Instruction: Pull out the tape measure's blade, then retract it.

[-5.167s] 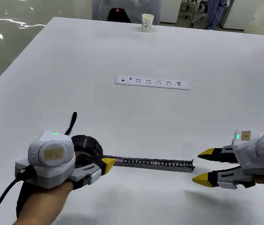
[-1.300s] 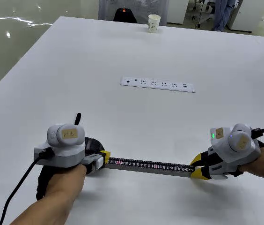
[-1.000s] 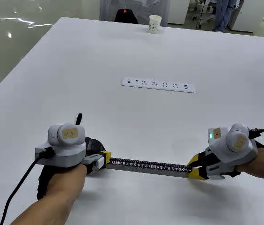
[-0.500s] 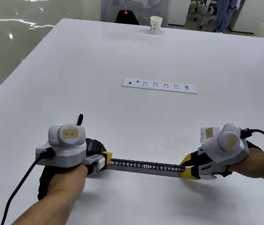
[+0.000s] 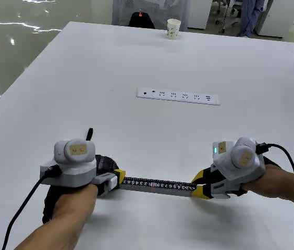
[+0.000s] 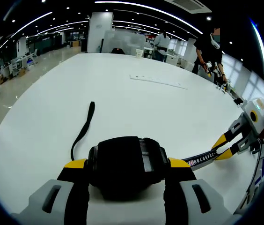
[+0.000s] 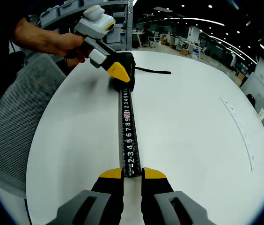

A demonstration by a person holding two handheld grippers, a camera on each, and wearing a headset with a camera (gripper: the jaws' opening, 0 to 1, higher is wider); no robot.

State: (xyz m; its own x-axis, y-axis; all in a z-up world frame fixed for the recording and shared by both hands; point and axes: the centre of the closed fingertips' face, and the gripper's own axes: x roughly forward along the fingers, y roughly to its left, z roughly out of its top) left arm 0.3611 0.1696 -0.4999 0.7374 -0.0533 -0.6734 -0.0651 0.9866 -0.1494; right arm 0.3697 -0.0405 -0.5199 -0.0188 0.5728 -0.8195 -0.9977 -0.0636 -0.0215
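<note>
The black tape measure case (image 6: 125, 161) lies on the white table (image 5: 136, 62), held between the jaws of my left gripper (image 5: 114, 178), which is shut on it. Its wrist strap (image 6: 83, 129) trails away behind it. The black blade (image 5: 156, 184) with white numbers runs flat along the table to my right gripper (image 5: 198, 184), which is shut on the blade's tip (image 7: 132, 172). In the right gripper view the blade (image 7: 126, 126) leads straight to the case (image 7: 125, 70) and the left gripper (image 7: 115, 70). The right gripper (image 6: 225, 145) appears at the right in the left gripper view.
A white power strip (image 5: 178, 96) lies mid-table beyond the blade. A paper cup (image 5: 173, 28) stands near the far edge, with a chair behind it. People stand in the background at the far right. Cables run from both grippers toward me.
My right gripper, which shut on the blade tip, has slid left toward the case, and the exposed blade has grown shorter. My left gripper and the case have stayed put.
</note>
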